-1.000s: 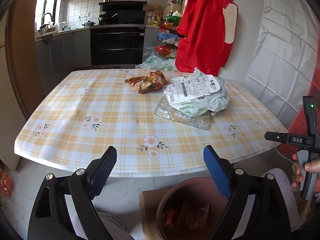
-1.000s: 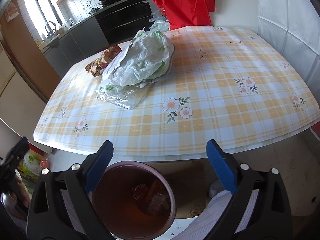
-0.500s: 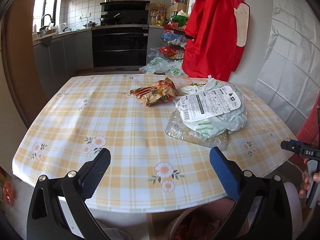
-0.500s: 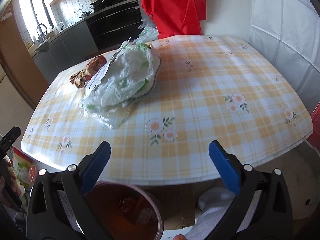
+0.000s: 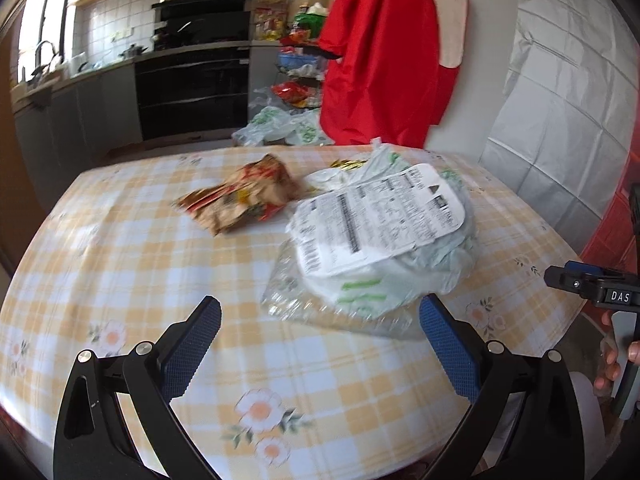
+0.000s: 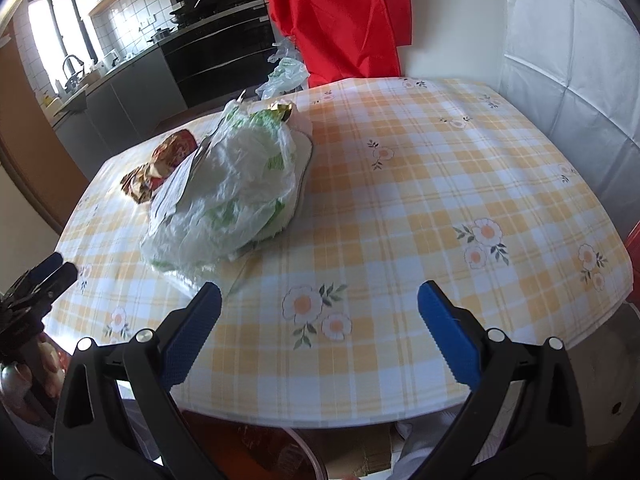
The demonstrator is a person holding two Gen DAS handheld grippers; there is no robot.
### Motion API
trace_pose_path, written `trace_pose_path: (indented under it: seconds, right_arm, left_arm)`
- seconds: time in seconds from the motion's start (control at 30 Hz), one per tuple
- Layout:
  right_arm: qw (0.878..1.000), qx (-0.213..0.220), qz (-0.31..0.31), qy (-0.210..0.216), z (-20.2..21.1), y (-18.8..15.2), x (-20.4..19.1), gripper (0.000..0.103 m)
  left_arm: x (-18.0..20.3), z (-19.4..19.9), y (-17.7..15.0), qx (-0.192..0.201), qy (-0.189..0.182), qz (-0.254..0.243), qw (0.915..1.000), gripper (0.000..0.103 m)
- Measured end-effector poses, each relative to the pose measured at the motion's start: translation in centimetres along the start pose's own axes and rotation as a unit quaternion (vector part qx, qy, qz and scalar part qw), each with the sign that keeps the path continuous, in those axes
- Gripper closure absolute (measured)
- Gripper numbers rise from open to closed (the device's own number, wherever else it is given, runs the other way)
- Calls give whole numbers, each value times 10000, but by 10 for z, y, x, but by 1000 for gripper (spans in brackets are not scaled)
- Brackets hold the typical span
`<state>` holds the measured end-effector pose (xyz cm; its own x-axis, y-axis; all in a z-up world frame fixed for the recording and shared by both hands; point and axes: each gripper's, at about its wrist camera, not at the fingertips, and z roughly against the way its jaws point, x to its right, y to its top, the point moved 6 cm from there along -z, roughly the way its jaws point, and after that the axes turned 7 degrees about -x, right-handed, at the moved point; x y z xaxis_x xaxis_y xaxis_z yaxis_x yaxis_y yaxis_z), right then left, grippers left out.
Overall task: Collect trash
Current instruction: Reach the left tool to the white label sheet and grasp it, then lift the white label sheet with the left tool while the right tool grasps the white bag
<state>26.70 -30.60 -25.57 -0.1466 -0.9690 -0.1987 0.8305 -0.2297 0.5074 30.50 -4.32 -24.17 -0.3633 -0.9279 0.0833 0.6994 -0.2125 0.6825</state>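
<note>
- The left gripper [image 5: 320,316] hangs over the near part of the tabletop [image 5: 120,248], its blue-padded fingers [image 5: 192,344] spread wide with nothing between them.
- The right gripper [image 6: 319,304] is also spread wide and empty — its fingers [image 6: 448,336] frame a flower printed on the checked cloth.
- The trash sits on the far half of the tabletop: a crumpled white plastic bag [image 5: 404,276] with green print, topped by a printed white label [image 5: 380,216].
- Under the bag lies a clear crinkled plastic sheet [image 5: 288,300], its near edge just beyond the left gripper's fingertips.
- A crushed red-and-brown snack wrapper [image 5: 240,200] lies just left of the bag, seen from the left wrist view; whether the two touch is hard to tell.
- A small gold foil piece [image 6: 280,110] shows at the far side of the bag.
- In the left wrist view the right gripper appears at the right edge, held by a hand [image 5: 612,364].
- In the right wrist view the rim of a reddish bin [image 6: 280,452] shows below the tabletop's near edge.
- Behind the tabletop hangs a red garment [image 5: 384,52] — beyond it, a dark oven [image 5: 192,80].
</note>
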Motion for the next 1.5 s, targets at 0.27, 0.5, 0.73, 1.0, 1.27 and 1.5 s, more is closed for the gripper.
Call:
trace_pose_path:
  seconds: [0.27,0.5,0.73,1.0,1.27,1.5]
  right_arm:
    - [9998,28,-195,64,-7,12,14,6]
    - [9995,-33,-308,63,-16,13,27,6]
    - [9991,-95,-376,144,-23,13,32,6]
    - [9991,-146,-372,162,-27,11,32,6]
    - [9994,-78,-99,320,-33,19,18,6]
    - [9972,134,153,720,-41,45,-23,6]
  left_arm:
    - [32,-53,29,-123,326,-985,9945,6]
    - [44,-85,33,-257,755,-1703,9822,6]
    - [43,-94,40,-265,804,-1776,9805,6]
    - [67,-111,40,-193,1027,-2665,9581,6]
    - [49,-72,64,515,394,-1678,9837,90]
    - [11,-20,83,1155,340,-594,9909,96]
